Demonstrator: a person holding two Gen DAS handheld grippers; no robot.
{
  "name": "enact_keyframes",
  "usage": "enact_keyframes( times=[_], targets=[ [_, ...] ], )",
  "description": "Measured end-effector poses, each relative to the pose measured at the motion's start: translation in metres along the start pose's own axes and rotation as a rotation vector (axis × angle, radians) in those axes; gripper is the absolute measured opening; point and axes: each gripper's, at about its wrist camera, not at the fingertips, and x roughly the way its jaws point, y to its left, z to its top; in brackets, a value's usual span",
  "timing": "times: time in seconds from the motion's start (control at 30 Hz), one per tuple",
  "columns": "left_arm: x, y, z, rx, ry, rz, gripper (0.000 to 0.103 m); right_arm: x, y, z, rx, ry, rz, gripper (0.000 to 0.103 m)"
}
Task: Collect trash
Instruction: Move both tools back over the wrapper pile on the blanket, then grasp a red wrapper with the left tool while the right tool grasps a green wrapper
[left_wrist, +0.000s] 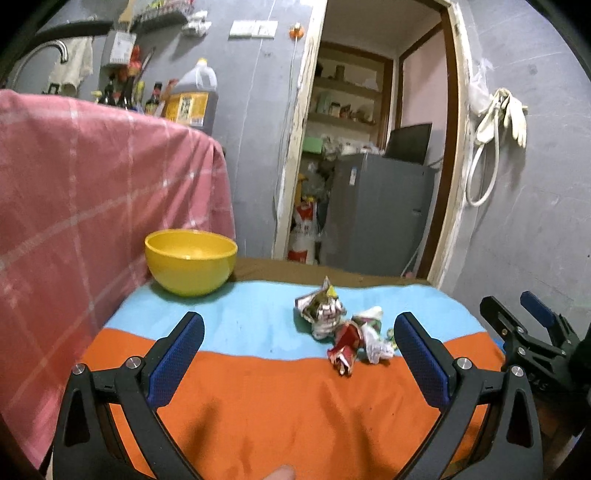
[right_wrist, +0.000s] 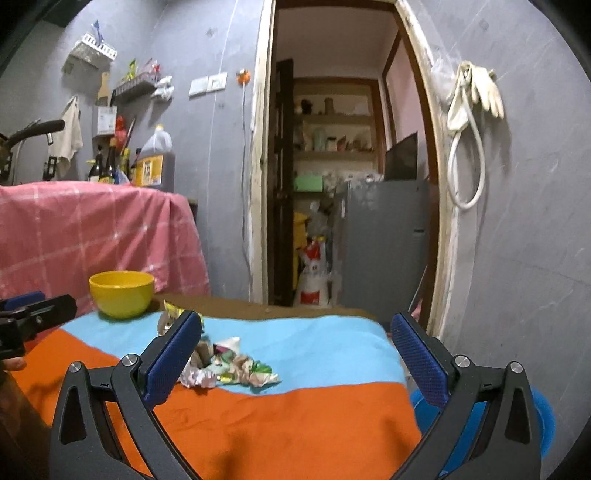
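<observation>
Table under orange-and-blue cloth (left_wrist: 258, 398) bears yellow bowl (left_wrist: 190, 261) and crumpled wrappers (left_wrist: 341, 328)

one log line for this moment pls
left gripper open, empty | right gripper open, empty | wrappers loose on cloth | bowl empty

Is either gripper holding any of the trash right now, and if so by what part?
Nothing is held. The left gripper and right gripper are both open and empty; the crumpled wrappers lie on the cloth.
</observation>
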Motion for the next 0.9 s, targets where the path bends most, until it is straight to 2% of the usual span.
enact_keyframes(
  times=[0.27, 0.4, 0.5, 0.57, 0.67, 0.8, 0.9],
  targets=[
    [0.036, -0.001, -0.008, 0.007, 0.190, -0.019, 0.101, 0.025, 0.000, -0.009, 0.000, 0.137, 0.017, 0.103],
    [0.052, -0.002, -0.012, -0.004, 0.274, -0.063, 0.098, 0.036, -0.004, -0.012, 0.022, 0.195, 0.037, 0.103],
    [0.065, -0.003, -0.014, -0.036, 0.330, -0.105, 0.084, 0.049, -0.010, -0.015, 0.079, 0.261, 0.053, 0.102],
    [0.076, -0.003, -0.016, -0.065, 0.375, -0.131, 0.071, 0.056, -0.013, -0.016, 0.125, 0.295, 0.080, 0.097],
    [0.086, -0.003, -0.018, -0.086, 0.421, -0.159, 0.062, 0.065, -0.015, -0.015, 0.141, 0.324, 0.089, 0.089],
    [0.094, -0.005, -0.016, -0.080, 0.441, -0.175, 0.052, 0.073, -0.009, -0.015, 0.121, 0.352, 0.106, 0.085],
    [0.098, -0.006, -0.015, -0.075, 0.452, -0.186, 0.045, 0.084, -0.001, -0.018, 0.099, 0.396, 0.125, 0.074]
  ],
)
